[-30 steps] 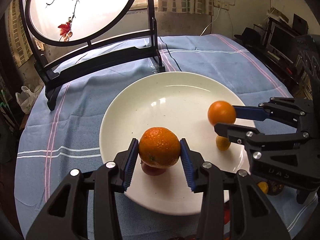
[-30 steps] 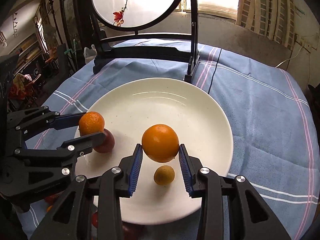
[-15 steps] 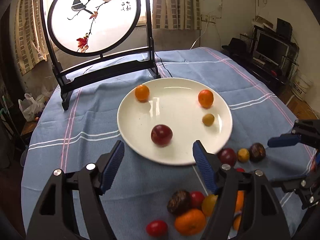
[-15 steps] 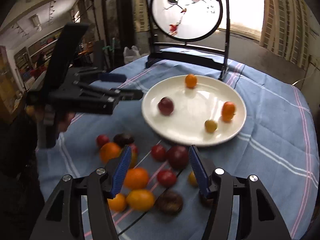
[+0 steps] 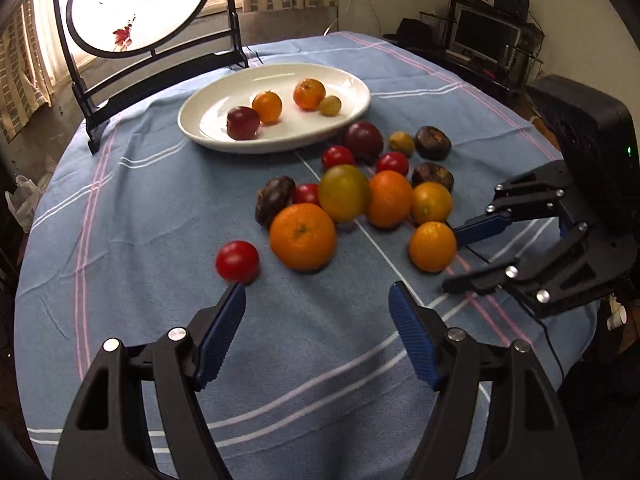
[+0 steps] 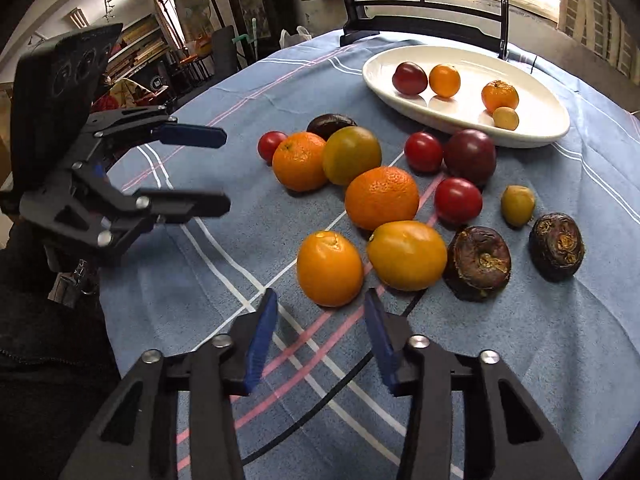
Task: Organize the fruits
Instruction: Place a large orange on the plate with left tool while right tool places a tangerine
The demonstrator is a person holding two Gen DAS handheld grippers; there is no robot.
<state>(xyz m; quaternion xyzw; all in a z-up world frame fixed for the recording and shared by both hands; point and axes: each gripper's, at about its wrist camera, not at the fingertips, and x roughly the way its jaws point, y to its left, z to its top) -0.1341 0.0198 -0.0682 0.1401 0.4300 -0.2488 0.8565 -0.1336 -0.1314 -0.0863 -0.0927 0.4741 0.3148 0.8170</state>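
A white plate [image 5: 352, 80] [image 6: 536, 128] holds a dark red plum [image 5: 242, 123], two oranges [image 5: 267, 106] [image 5: 309, 94] and a small yellow fruit [image 5: 330, 105]. A pile of loose fruit lies on the blue cloth nearer me: a big orange [image 5: 303, 237], a red tomato [image 5: 237, 261], dark brown fruits [image 6: 477, 263]. My left gripper [image 5: 318, 334] is open and empty, just short of the big orange. My right gripper [image 6: 320, 338] is open and empty, just short of a small orange [image 6: 329, 268] [image 5: 432, 246].
A round painted screen on a black stand [image 5: 160, 60] stands behind the plate. The round table's blue striped cloth [image 5: 120, 208] drops off at the edges. Shelves and a monitor [image 5: 486, 38] are at the back right.
Both grippers let go of their oranges onto the plate, opened, and pulled back from the plate. They now sit low in front of the loose fruit pile.
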